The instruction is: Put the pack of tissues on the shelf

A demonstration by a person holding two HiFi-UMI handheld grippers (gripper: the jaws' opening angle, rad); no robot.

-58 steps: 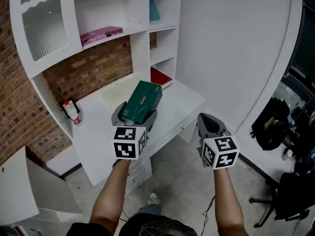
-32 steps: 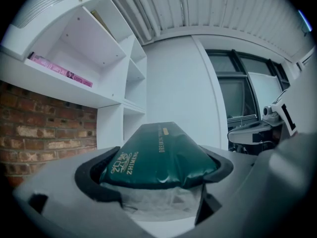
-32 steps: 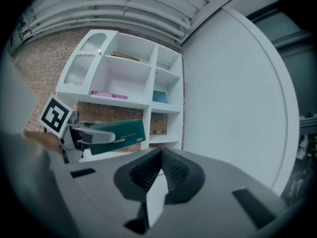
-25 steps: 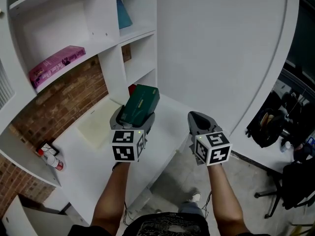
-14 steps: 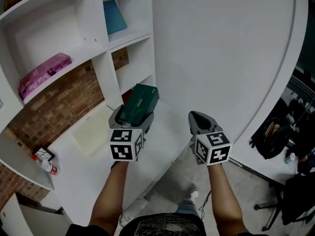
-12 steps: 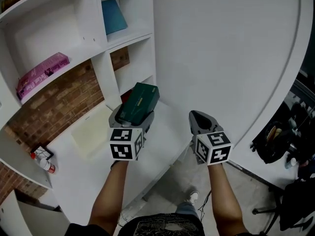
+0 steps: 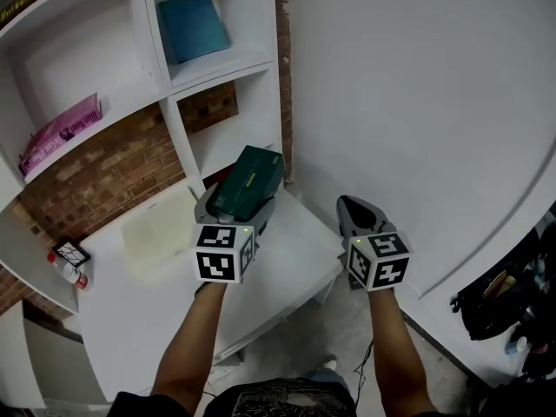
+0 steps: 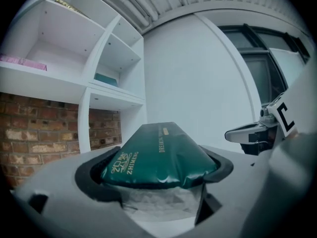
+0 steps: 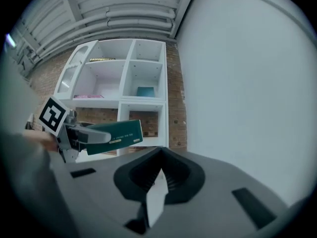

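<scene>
A dark green pack of tissues with gold print is held in my left gripper, whose jaws are shut on its near end. In the left gripper view the pack sticks out forward toward the white shelf unit. The shelf unit stands ahead and to the left, above the white desk. My right gripper hangs to the right of the desk's edge with its jaws shut and nothing in them. From the right gripper view the pack shows at the left, in front of the shelves.
A blue book leans in an upper cubby. A pink box lies on the long shelf at the left. A small red-capped bottle stands at the desk's left end. A curved white wall rises on the right.
The view has swung so the shelves sit higher and closer to the middle. The pack stays held in the left gripper. Both grippers keep their places relative to each other.
</scene>
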